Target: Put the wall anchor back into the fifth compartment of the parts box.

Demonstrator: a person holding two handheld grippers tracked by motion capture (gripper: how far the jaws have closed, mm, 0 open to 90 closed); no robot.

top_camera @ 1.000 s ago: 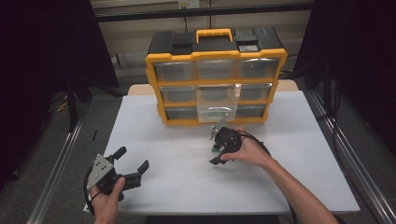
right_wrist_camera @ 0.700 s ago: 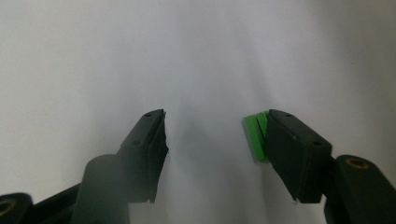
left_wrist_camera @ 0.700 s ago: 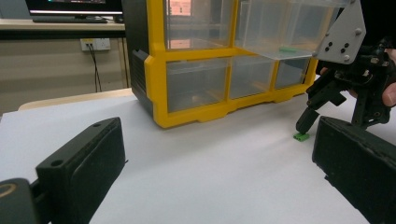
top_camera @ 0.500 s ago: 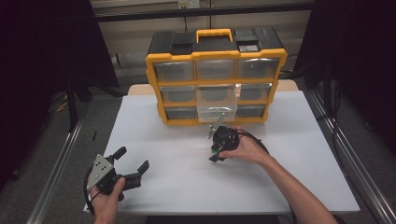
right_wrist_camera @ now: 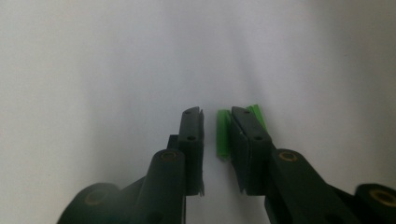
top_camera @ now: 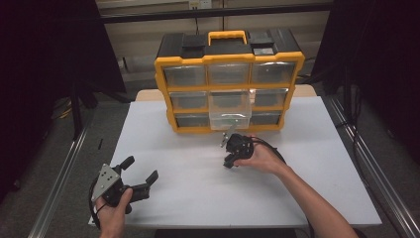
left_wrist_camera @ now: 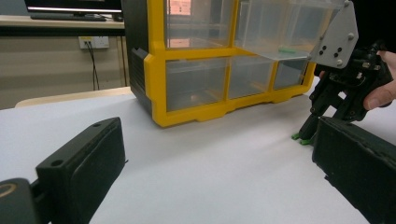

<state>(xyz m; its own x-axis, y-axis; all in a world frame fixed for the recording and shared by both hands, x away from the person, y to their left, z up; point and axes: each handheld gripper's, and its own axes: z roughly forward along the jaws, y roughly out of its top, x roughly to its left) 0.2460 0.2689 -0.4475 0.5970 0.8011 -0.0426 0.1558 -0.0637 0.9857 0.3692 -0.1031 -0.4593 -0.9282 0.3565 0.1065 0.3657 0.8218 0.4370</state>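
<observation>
Lower left of the high view: left hand-held gripper (top_camera: 142,167) in a hand (top_camera: 113,217) at the near edge of the white tabletop (top_camera: 198,198), jaws spread wide, empty.

Upper centre of the same view: one yellow-and-black plastic organiser box (top_camera: 163,89) with nine clear drawers in three rows of three. Middle drawer (top_camera: 228,106) pulled out toward the viewer, the other eight pushed in.

Just below that drawer, right of centre: right hand-held gripper (top_camera: 229,162) in the other hand (top_camera: 262,158), tips down at the tabletop. Nothing legible at the tips from up here.

In the left gripper view, more detail: own two black jaws at lower left and lower right, far apart; at the right edge the right hand-held gripper (left_wrist_camera: 308,133) standing over a green speck (left_wrist_camera: 301,138) on the white surface; one more green bit (left_wrist_camera: 285,48) inside the open drawer at upper right.

In the right gripper view, closest look: two small green plastic pieces counted. One green plastic piece (right_wrist_camera: 223,133) lying between the jaws, hard against the right one, a sliver of white showing before the left one. Second green piece (right_wrist_camera: 258,114) just outside the right jaw. Jaws just now closing in, narrow gap left, not yet clamped.
</observation>
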